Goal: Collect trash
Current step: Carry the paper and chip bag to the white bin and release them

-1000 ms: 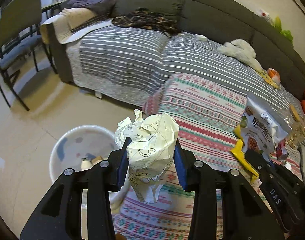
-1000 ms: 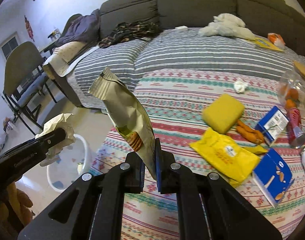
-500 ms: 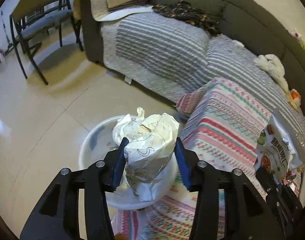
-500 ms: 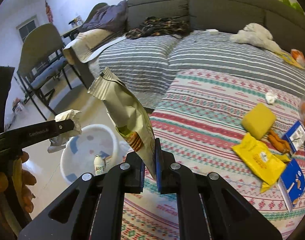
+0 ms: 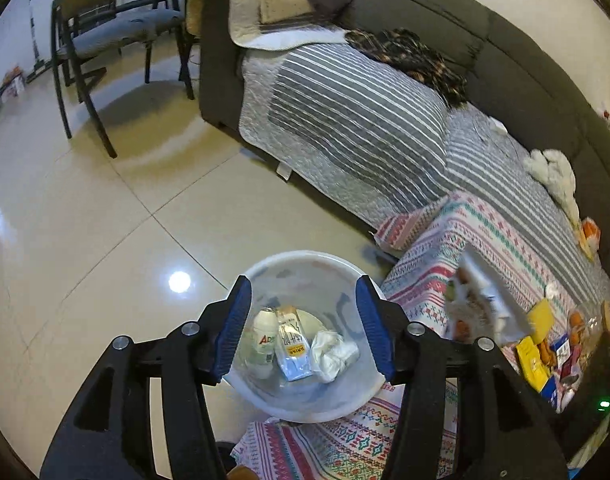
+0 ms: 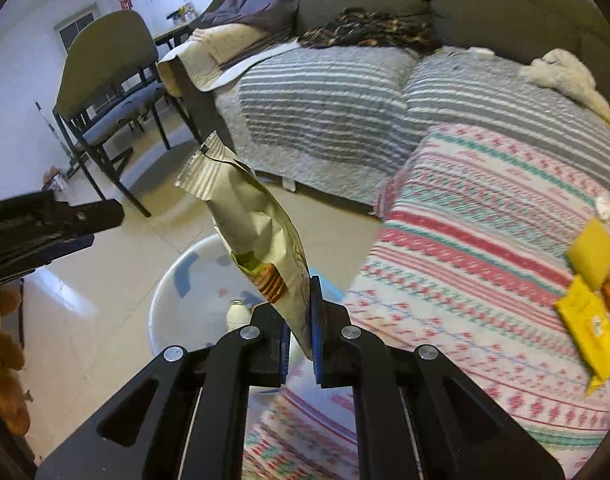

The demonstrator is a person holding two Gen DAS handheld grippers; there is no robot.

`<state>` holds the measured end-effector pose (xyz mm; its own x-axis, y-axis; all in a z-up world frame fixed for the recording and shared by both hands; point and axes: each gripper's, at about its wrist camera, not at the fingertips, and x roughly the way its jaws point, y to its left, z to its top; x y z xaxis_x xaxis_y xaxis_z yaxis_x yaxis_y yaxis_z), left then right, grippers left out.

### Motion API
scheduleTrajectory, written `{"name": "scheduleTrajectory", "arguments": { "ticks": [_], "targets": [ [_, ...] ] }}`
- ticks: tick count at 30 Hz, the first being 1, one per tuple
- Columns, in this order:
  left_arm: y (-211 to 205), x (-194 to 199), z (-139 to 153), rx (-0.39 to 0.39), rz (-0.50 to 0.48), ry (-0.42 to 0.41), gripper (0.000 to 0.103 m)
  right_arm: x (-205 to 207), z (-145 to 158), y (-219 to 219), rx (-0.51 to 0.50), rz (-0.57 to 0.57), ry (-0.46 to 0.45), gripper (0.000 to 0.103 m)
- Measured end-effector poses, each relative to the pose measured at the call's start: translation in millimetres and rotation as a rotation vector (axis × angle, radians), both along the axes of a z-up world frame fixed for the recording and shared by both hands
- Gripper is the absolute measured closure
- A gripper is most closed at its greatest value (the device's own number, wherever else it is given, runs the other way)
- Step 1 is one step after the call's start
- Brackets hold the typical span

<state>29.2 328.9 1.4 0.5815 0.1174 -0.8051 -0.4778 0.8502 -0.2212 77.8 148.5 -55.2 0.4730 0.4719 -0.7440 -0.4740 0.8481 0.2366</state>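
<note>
The crumpled paper [image 5: 332,355] has dropped into the bin [image 5: 305,258]; left gripper [image 5: 303,330] jaws are opening, empty. Right gripper [image 6: 299,330] clamps the snack bag [image 6: 257,248]; released early, it could miss.

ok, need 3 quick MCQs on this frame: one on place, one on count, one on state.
1. Where is the white bin?
A. on the sofa
B. on the floor by the patterned cloth
C. on the chair

2. How many items lie in the bin?
A. three
B. none
C. six

3. What is in the right gripper?
A. nothing
B. a yellow sponge
C. a snack bag

Answers:
1 B, it sits on the tiles at the cloth's corner.
2 A, a small bottle, a packet and crumpled paper.
3 C, the pads pinch the bag's lower edge.
</note>
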Motion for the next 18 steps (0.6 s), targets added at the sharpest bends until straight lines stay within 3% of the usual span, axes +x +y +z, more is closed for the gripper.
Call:
{"name": "scheduleTrajectory", "arguments": {
  "ticks": [9,10,12,14,18],
  "targets": [
    [16,-8,7,-0.025,0.038,-0.019,0.049,-3,-17,45,-0.039,0.059,0.033,0.091],
    [17,-8,6,-0.026,0.041,-0.018,0.049,-3,-20,49,-0.051,0.061,0.04,0.088],
    [19,-10,6,-0.023,0.05,-0.016,0.047,-2,-22,51,-0.06,0.05,0.049,0.054],
    [22,-11,5,-0.016,0.057,-0.012,0.047,-2,-21,48,-0.05,0.032,0.043,0.05],
    [23,-10,4,-0.01,0.065,-0.005,0.044,-2,-16,46,-0.075,0.0,0.023,0.031]
  ]
}}
